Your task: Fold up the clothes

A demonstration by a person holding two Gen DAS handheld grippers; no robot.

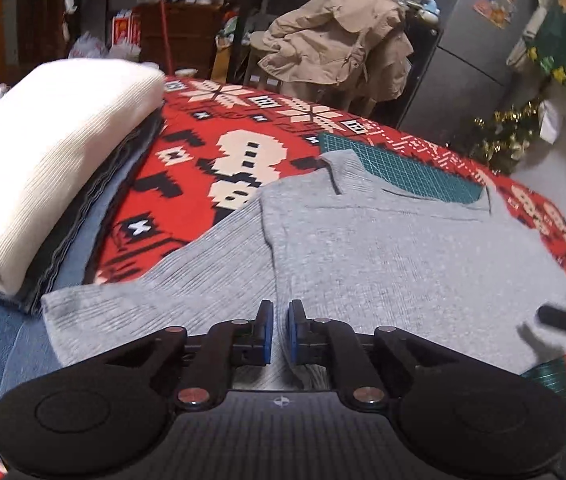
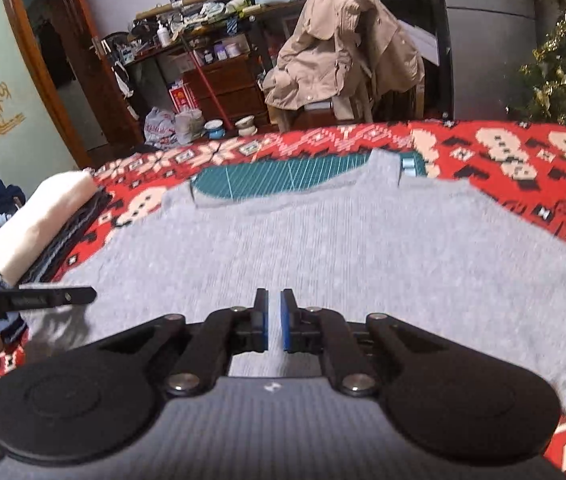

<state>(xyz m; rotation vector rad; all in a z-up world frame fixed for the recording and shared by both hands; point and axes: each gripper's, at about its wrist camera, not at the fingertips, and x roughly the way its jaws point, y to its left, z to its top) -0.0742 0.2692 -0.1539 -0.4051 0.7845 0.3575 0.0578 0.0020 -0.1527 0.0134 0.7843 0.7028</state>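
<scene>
Dim, warm indoor light; motion blur smears the grey sweater [image 2: 323, 240] and folded white cloth [image 1: 43, 152]; fisheye bending strongest toward 3 and 9 o'clock

A red patterned cloth [image 2: 495, 160] covers the table. On it lies a green cutting mat [image 2: 283, 180]. Behind the table, a beige jacket [image 2: 343, 48] hangs over a chair. Left of the jacket stands a cluttered shelf [image 2: 203, 12] with a wooden drawer chest [image 2: 227, 88] beneath. Right of the jacket stands a tinsel-decked tree [image 2: 551, 80], with a grey refrigerator [image 1: 479, 40] between them.
</scene>
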